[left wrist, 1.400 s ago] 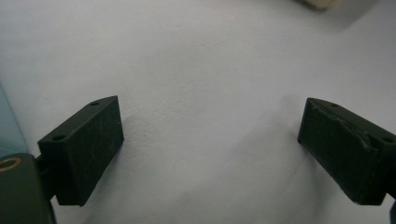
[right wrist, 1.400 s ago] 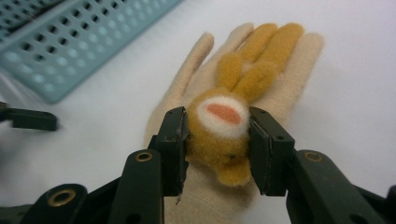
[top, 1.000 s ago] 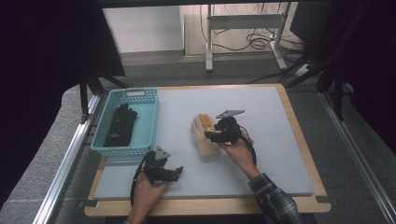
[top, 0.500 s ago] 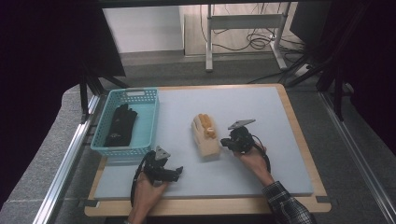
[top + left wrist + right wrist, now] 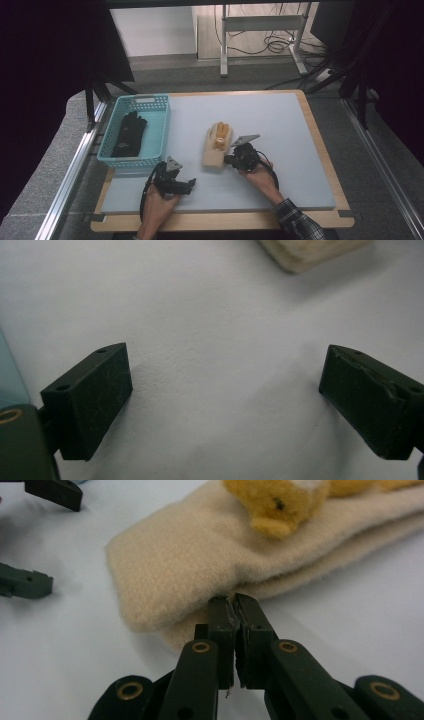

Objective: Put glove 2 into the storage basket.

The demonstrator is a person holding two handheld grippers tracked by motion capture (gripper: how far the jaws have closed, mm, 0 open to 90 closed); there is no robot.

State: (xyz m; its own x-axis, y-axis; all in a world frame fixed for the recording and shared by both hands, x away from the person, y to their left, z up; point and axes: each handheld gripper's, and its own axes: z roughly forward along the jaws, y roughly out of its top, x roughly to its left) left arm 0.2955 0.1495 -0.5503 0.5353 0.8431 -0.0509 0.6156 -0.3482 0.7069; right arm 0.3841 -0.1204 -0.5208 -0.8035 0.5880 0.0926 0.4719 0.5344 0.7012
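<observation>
Right gripper view — right hand-held gripper (image 5: 234,605) closed, tips at beige mitten (image 5: 200,560) edge

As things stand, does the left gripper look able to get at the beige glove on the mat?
Probably yes. The left gripper stands open over bare mat, and the beige glove lies just beyond with nothing between; only the shut right gripper sits at the glove's far edge.
</observation>
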